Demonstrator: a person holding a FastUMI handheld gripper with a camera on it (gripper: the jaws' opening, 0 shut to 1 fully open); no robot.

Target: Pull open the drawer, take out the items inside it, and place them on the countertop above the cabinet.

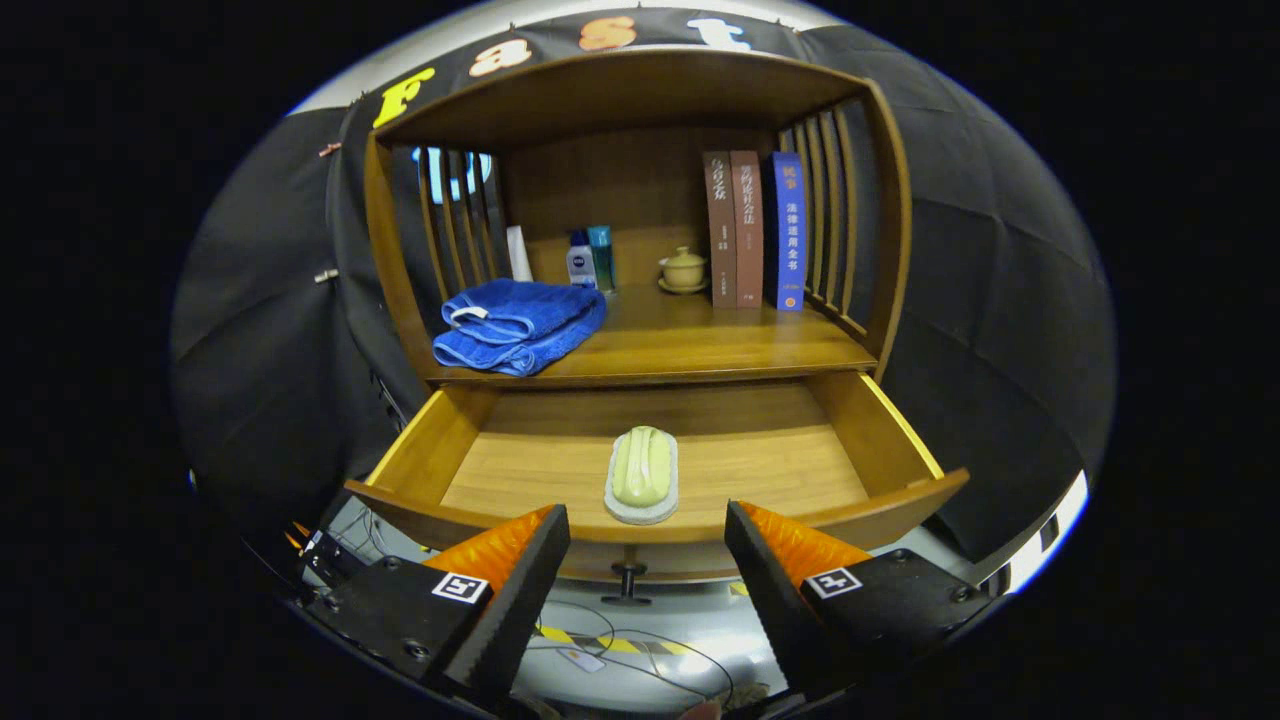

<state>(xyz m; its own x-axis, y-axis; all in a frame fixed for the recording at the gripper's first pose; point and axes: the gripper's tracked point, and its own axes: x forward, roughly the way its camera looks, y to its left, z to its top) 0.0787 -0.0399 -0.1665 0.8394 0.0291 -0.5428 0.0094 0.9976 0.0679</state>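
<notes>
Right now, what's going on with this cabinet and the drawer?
A handheld gripper hangs open in front of a wooden cabinet's pulled-out drawer, gripping nothing. Inside the drawer, just beyond the fingers, lies a pale green soap on a light grey dish, not yet lifted out. The wooden countertop above already carries a folded blue towel, some small bottles, a lidded cup and three upright books.

One drawer (655, 470), holding one soap (642, 466) on one dish (640, 512). Lying on the table (690, 350): one towel (518, 325). Standing there: three books (755, 230), three bottles (582, 258), one lidded cup (683, 268). Two fingers (520, 570), spread apart, gripping nothing.
</notes>
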